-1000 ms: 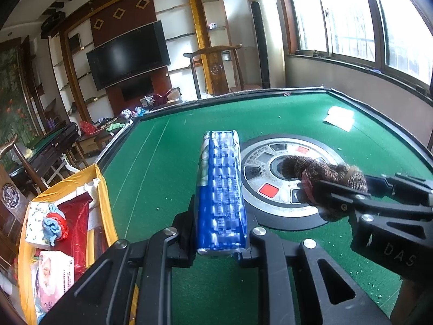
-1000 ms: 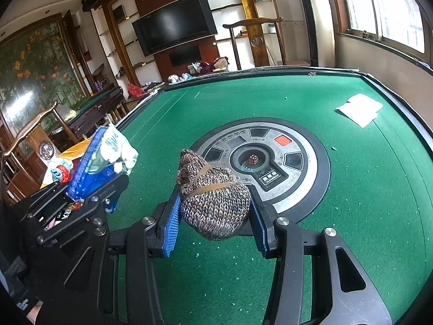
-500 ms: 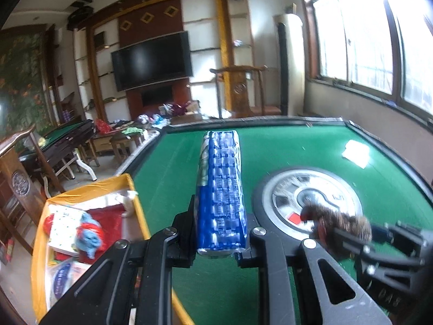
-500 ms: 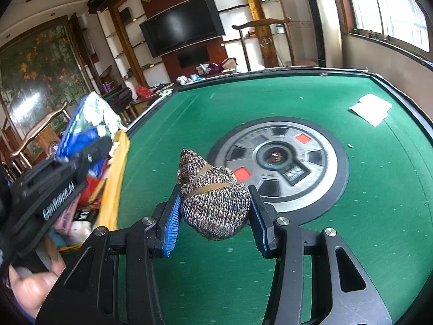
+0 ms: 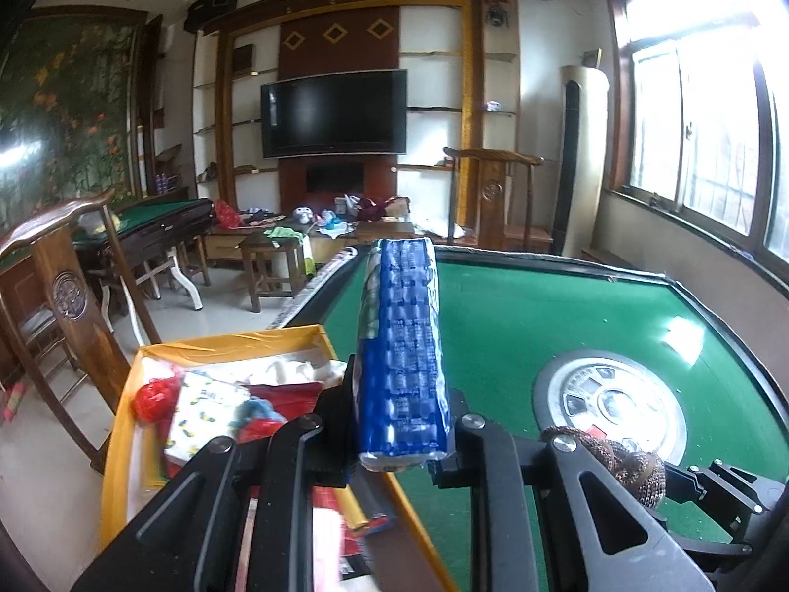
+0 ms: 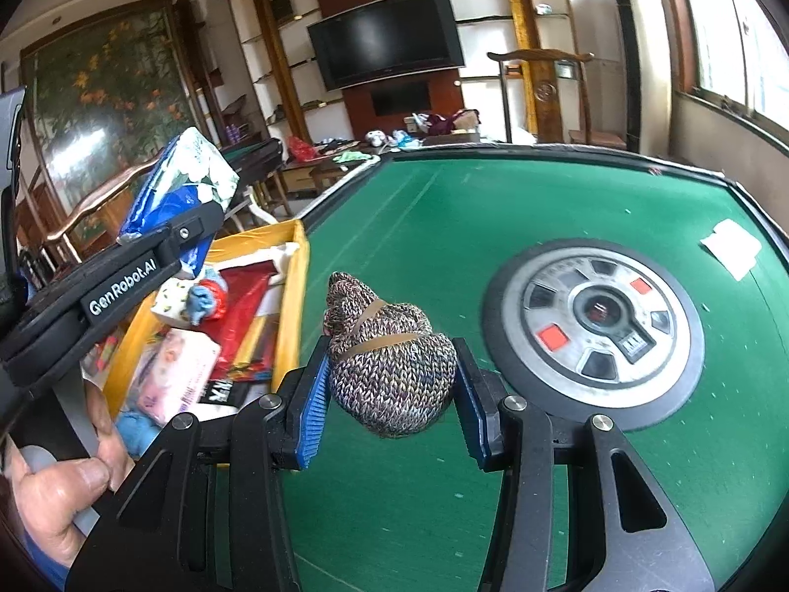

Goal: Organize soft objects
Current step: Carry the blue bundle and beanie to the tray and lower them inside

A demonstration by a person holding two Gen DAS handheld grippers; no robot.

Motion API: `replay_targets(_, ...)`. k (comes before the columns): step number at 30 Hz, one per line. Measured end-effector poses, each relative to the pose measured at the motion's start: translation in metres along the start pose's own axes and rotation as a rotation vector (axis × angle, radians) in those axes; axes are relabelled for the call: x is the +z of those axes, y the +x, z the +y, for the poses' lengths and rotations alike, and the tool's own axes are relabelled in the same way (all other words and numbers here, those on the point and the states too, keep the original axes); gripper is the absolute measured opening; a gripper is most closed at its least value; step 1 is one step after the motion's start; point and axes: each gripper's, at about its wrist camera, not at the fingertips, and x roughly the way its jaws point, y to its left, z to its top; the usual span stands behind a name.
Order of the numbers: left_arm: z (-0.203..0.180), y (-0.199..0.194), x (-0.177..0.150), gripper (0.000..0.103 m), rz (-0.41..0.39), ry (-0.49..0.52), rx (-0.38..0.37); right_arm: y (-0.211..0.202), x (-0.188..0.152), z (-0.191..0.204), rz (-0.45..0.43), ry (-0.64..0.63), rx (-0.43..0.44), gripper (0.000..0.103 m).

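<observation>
Blurring box contents (image 5: 212, 409) behind left tongs (image 5: 399, 439)

Left wrist cam looks forward and slightly down along its fingers, close over the yellow box (image 5: 118, 449) at the green table (image 5: 518, 325) left edge, facing the far TV wall (image 5: 335, 113). Right wrist cam sits nearer mid-table, tilted more downward, same facing. Both share the box (image 6: 291, 296), the table's round centre panel (image 6: 591, 325), TV (image 6: 389, 34), and each other's gripper.
</observation>
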Motion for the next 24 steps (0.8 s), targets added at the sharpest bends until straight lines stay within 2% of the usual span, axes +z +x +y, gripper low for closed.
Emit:
replay_targets(9, 0.042, -0.004, -0.007, 0.02, -0.011, -0.094, 0.027, 0.012, 0.011, 0.049, 0.011, -0.075, 0.038, 0.046)
replay_targets(11, 0.06, -0.001, -0.01, 0.02, 0.003, -0.155, 0.01, 0.016, 0.01, 0.059, 0.019, -0.091, 0.046, 0.046)
replay_targets(14, 0.076, 0.0, -0.01, 0.02, -0.003, -0.198, 0.026, 0.022, 0.01, 0.07, 0.028, -0.104, 0.058, 0.046)
replay_targets(19, 0.093, 0.008, -0.015, 0.02, 0.031, -0.242, 0.034, 0.036, 0.015, 0.083, 0.052, -0.105, 0.088, 0.046)
replay_targets(24, 0.11, 0.001, -0.026, 0.02, 0.042, -0.234, 0.087, 0.044, 0.014, 0.099, 0.065, -0.126, 0.107, 0.046)
